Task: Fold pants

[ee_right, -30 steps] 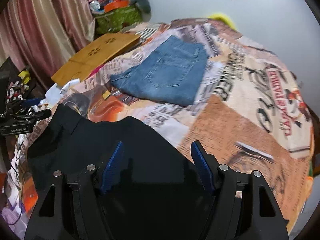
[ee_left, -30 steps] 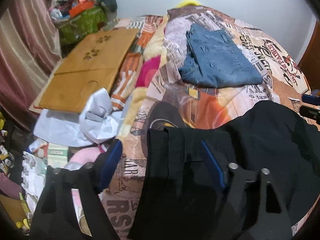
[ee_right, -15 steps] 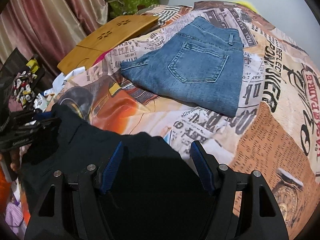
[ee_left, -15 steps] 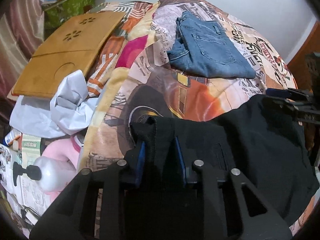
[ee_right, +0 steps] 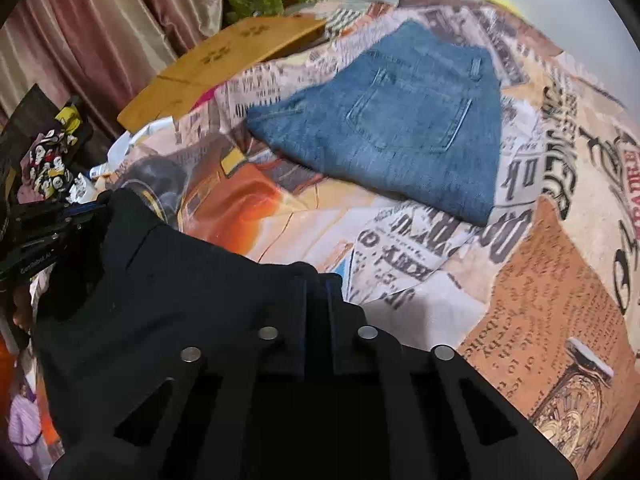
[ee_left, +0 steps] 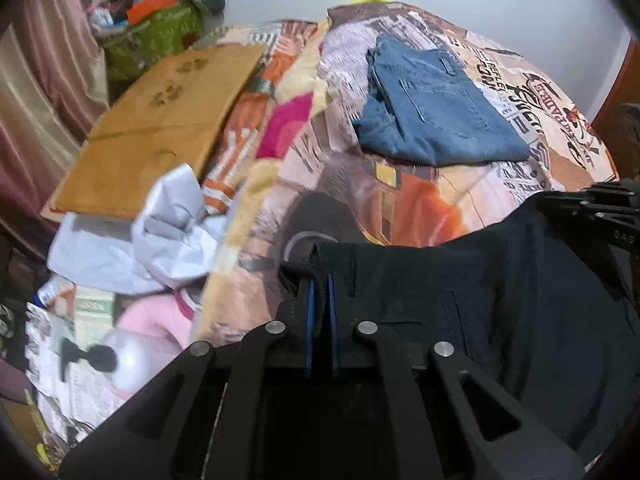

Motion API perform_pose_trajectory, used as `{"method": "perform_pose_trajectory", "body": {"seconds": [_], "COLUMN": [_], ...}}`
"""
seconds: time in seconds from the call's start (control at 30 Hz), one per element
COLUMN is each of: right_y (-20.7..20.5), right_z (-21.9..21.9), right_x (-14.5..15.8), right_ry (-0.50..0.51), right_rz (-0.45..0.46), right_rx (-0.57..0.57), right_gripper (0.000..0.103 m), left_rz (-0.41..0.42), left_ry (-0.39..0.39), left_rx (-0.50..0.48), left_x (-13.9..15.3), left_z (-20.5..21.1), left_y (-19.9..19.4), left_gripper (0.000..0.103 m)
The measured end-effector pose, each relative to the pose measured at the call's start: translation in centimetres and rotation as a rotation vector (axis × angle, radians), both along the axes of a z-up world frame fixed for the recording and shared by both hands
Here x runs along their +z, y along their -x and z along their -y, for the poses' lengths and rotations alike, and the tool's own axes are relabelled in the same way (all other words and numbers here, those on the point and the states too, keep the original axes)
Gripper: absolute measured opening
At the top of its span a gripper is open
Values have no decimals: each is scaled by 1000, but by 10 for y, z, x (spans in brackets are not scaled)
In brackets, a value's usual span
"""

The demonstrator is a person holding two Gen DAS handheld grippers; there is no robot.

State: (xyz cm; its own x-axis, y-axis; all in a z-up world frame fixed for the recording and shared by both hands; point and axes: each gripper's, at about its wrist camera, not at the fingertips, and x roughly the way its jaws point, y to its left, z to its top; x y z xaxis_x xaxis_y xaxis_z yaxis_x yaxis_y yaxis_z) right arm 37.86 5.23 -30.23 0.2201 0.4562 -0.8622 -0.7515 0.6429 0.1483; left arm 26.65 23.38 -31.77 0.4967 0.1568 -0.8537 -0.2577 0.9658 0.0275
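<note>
On the bed (ee_right: pixel 540 300), near edge | black pants (ee_left: pixel 500 300) are lying bunched | left gripper (ee_left: pixel 320 280) and right gripper (ee_right: pixel 316 284) are each pinching a corner, jaws pressed together on cloth | soft, limp fabric; probably sagging between grips, so hold the waistband corners taut.

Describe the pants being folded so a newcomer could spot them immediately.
On the newspaper-print bedspread, look at the near edge. The black pants lie there, pinched by the left hand-held gripper and right hand-held gripper. Unlike the folded blue jeans farther back, they are plain black.
</note>
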Motion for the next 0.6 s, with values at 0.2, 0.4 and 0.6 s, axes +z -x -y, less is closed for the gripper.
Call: {"method": "perform_pose_trajectory", "body": {"seconds": [0.2,0.4,0.6], "right_y": [-2,-3,6], "right_z": [4,-2,22], "right_x": [16,4,37], "right_ry": [-29,29,18], "right_rz": [75,65,78], "right_rx": [-22,-63,-113], "right_gripper": [6,7,23], "left_rz": [-4,-45,-18], "left_ry": [-2,-57,54], "left_rx": [25,14,12], "left_x": [2,-11,17], "left_z": [-15,-5,-14], "left_y": [-8,-16,-5], "left_gripper": [2,2,9]}}
